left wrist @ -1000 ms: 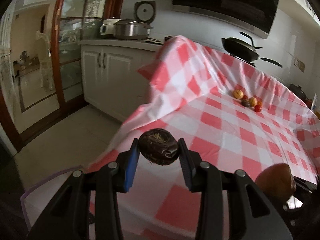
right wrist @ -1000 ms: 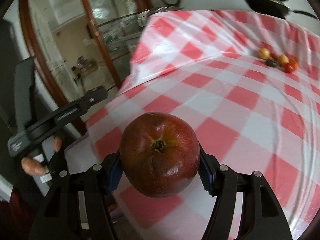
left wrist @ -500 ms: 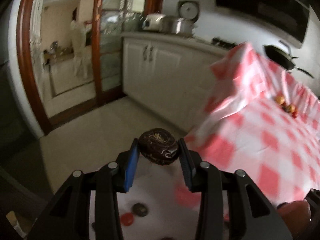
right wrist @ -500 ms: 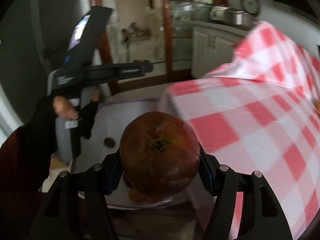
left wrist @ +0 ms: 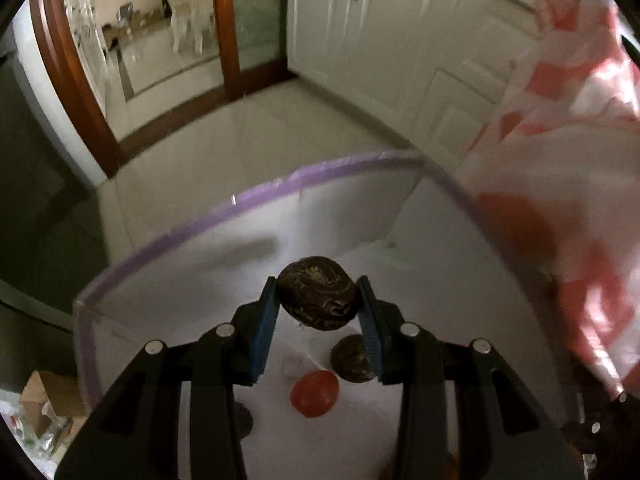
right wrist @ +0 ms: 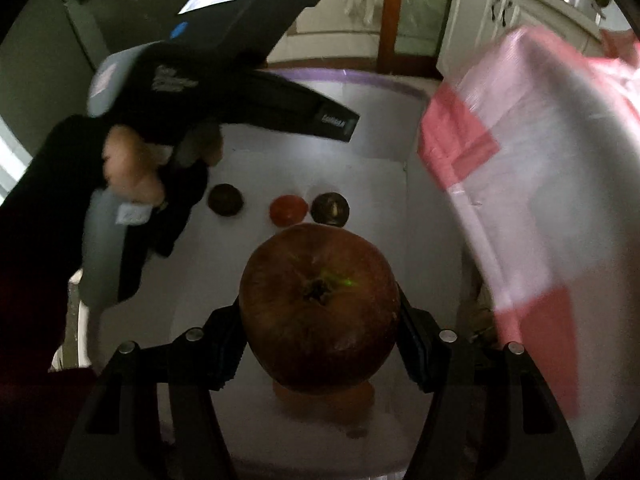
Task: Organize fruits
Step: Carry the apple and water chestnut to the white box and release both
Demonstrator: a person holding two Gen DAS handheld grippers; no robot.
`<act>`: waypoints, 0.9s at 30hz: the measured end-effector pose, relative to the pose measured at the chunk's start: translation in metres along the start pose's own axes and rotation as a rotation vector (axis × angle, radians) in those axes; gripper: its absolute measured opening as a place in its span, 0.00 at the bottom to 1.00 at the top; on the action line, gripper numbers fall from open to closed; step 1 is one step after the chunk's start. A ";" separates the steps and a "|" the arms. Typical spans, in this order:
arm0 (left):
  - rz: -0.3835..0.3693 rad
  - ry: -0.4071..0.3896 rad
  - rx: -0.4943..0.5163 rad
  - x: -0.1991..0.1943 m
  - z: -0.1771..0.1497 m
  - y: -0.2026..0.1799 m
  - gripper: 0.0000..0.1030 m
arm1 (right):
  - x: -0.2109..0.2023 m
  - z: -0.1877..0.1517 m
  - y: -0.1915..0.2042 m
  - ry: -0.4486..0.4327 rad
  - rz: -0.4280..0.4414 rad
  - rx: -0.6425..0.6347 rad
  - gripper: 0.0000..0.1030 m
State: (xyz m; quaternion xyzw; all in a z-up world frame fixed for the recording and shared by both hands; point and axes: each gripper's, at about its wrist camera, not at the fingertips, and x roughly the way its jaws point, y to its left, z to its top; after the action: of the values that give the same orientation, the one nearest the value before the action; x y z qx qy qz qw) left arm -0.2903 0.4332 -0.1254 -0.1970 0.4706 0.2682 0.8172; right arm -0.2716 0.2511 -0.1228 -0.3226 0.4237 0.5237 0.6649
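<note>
**Fruit on its way into the white bin**

White cupboards and a pale tiled floor fill the back of the kitchen, and a white bin with a purple rim [left wrist: 256, 196] sits low beside the table with the pink and white checked cloth [left wrist: 568, 168].

On the left side, the left gripper [left wrist: 318, 314] points down over the bin. Its blue pads are squeezed tight on a small dark wrinkly fruit [left wrist: 316, 298], which hangs in the air above the bin floor. Below it, 2 fruits already lie in the bin: a small red fruit [left wrist: 315, 398] and a dark round fruit [left wrist: 352, 358] just beside it. The right wrist view shows 1 more dark fruit [right wrist: 225, 199] further left in the bin, near the person's hand [right wrist: 132, 168] that holds the left tool.

On the right side, the right gripper [right wrist: 320, 328] holds a big red-brown apple [right wrist: 318, 312] between its 2 fingers. The fingers sit wide apart because the apple is fat, and they press on both its sides. The apple is also up in the air over the bin. Something orange [right wrist: 324, 398] lies right under it, but it is mostly hidden.

So I think the job is partly done. At least 3 fruits are in the bin, maybe 4. The 2 fruits in the grippers still need to be let go. No fruit on the table shows from here, so I cannot tell if more is left.
</note>
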 end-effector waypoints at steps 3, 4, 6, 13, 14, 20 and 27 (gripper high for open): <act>0.023 0.038 -0.040 0.017 -0.004 0.011 0.38 | 0.022 0.011 -0.004 0.034 -0.019 0.024 0.62; 0.025 0.044 -0.055 0.020 -0.005 0.014 0.38 | 0.027 0.014 -0.004 0.041 -0.023 0.029 0.62; 0.041 0.052 -0.089 0.025 -0.004 0.020 0.38 | 0.037 0.018 -0.004 0.055 -0.034 0.029 0.62; 0.076 0.057 -0.102 0.031 -0.007 0.026 0.39 | 0.056 0.023 -0.002 0.128 -0.057 0.001 0.62; 0.074 0.059 -0.105 0.029 -0.007 0.025 0.39 | 0.058 0.022 -0.002 0.136 -0.057 -0.002 0.62; 0.083 0.053 -0.103 0.028 -0.010 0.022 0.55 | 0.057 0.019 -0.006 0.160 -0.049 -0.005 0.63; 0.078 0.006 -0.127 0.011 -0.010 0.027 0.78 | 0.046 0.014 0.003 0.132 -0.063 -0.056 0.63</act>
State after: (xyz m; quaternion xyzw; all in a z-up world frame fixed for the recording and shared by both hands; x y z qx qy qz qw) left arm -0.3092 0.4514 -0.1413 -0.2306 0.4624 0.3286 0.7906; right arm -0.2673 0.2833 -0.1578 -0.3879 0.4416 0.4918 0.6424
